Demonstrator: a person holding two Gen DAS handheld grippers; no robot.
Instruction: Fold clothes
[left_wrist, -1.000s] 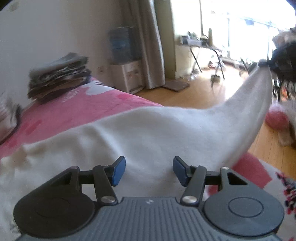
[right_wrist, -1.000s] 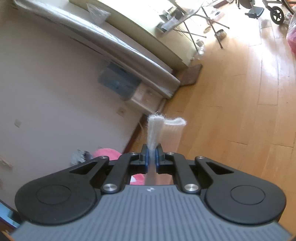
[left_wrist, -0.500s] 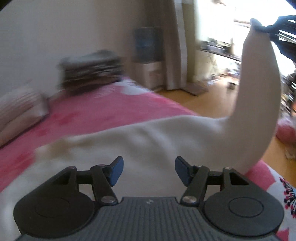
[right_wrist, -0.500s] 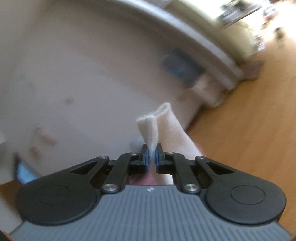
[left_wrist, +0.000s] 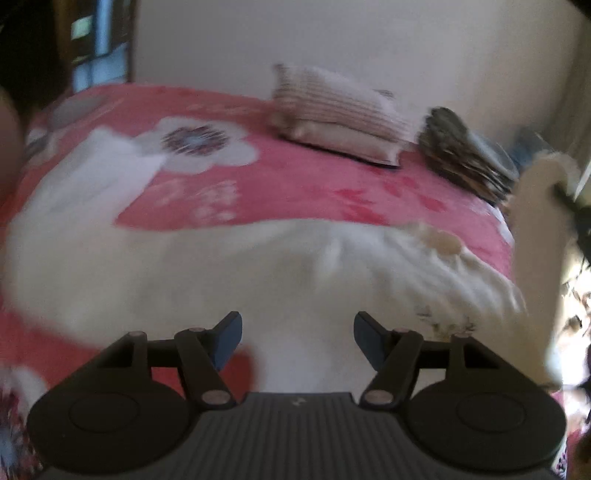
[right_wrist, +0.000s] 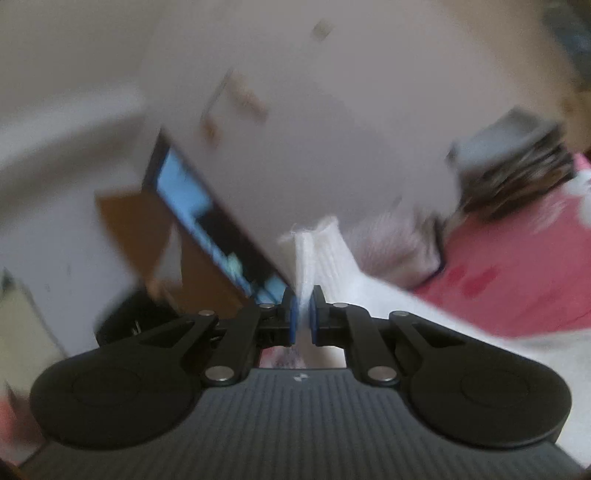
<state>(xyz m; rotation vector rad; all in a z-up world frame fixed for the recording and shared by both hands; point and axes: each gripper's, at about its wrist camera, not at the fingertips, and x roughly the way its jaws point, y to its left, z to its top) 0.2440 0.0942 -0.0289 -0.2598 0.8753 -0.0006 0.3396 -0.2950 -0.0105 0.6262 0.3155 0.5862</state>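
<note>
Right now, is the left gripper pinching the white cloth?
No, the left gripper has its jaws opening above the white cloth, pinching nothing.

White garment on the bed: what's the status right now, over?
Right gripper shut on white garment cuff, lifted. Left gripper opening, nothing pinched, over the cloth. Pillow and folded stack lie beyond, clear.

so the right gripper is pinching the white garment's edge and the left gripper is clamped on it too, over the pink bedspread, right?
Not quite. The left gripper is not clamped: the left wrist view shows its jaws opening, apart above the white garment. The right gripper does pinch the edge, over the pink bedspread.
</note>
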